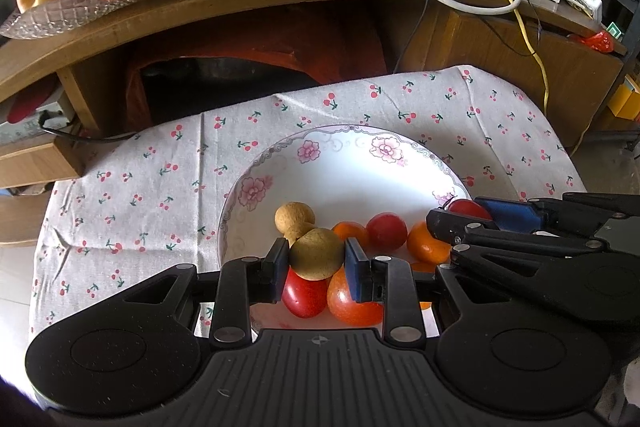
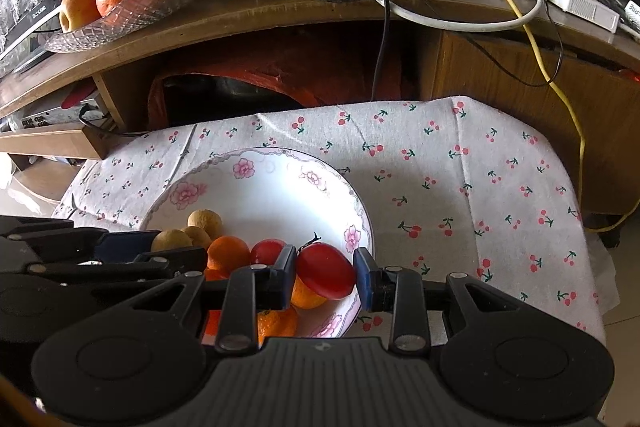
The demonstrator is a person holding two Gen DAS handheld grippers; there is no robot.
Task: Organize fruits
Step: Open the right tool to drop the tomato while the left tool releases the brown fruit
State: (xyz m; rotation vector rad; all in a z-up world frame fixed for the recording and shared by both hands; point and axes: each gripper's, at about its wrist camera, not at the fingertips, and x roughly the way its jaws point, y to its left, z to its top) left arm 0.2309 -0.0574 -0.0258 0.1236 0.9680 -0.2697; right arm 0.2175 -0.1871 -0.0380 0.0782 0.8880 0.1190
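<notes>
From the left wrist, the left gripper is clenching a tan longan just above the heap in the floral plate, so sorting is looking barely begun. From the right wrist, the right gripper is straddling a red tomato at the plate's near rim, though I cannot tell whether it is gripping; oranges and more longans are remaining on the plate

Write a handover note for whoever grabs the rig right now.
Left gripper: fingers closed on a tan longan, over the floral plate.
Right gripper: fingers around a red cherry tomato; left pad touches, a small gap shows at the right pad, so the grip is uncertain.
Remaining in the plate: two more longans, small oranges, red tomatoes.
Done: nothing visibly sorted yet.
Left: move both fruits out, then sort the rest.
</notes>
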